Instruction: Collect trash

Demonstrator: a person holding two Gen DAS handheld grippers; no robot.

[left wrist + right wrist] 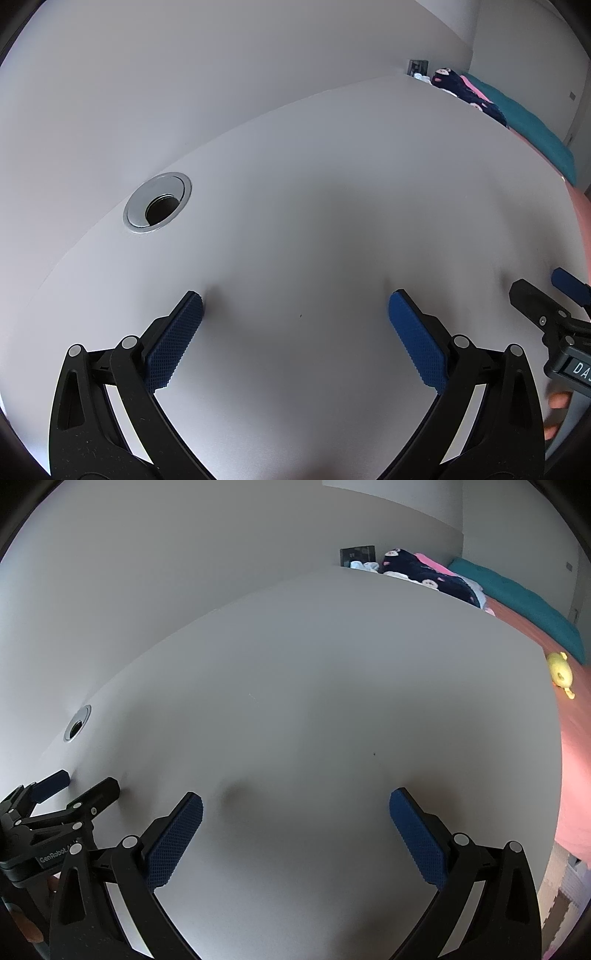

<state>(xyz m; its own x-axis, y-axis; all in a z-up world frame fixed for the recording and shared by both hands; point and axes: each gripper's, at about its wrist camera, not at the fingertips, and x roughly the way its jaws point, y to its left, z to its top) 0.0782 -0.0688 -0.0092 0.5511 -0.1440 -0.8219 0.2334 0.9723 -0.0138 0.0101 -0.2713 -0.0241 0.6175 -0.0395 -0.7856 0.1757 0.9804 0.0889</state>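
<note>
**Both grippers spread over a white desk; possible trash only at the far corner**

Nearest to my left camera, the left gripper [295, 306] hangs just above the white desk [314, 221], its blue ribbed pads [173, 343] spread wide with nothing between them. At the right edge of that view the right gripper [546, 295] comes in, close beside mine. From the right camera, the right gripper [295, 805] is likewise released, jaws apart and empty, and the left gripper [70, 782] shows at the lower left.

Further out, I note a tiny dark speck [374, 754] on the desk surface ahead of the right fingers. A round metal cable grommet [158, 202] sits toward the back left edge, by the wall.

The only candidate for trash I can report is a small crumpled white item [364, 565] at the far corner of the desk; it is too small and distant for me to say whether it is paper or cloth. Just beside it lie a dark patterned fabric [424, 574] and a black wall socket [357, 555]. Beyond the desk's right edge are a teal cushion [524, 602], a pink bed cover [576, 738] and a yellow toy [560, 666].
</note>
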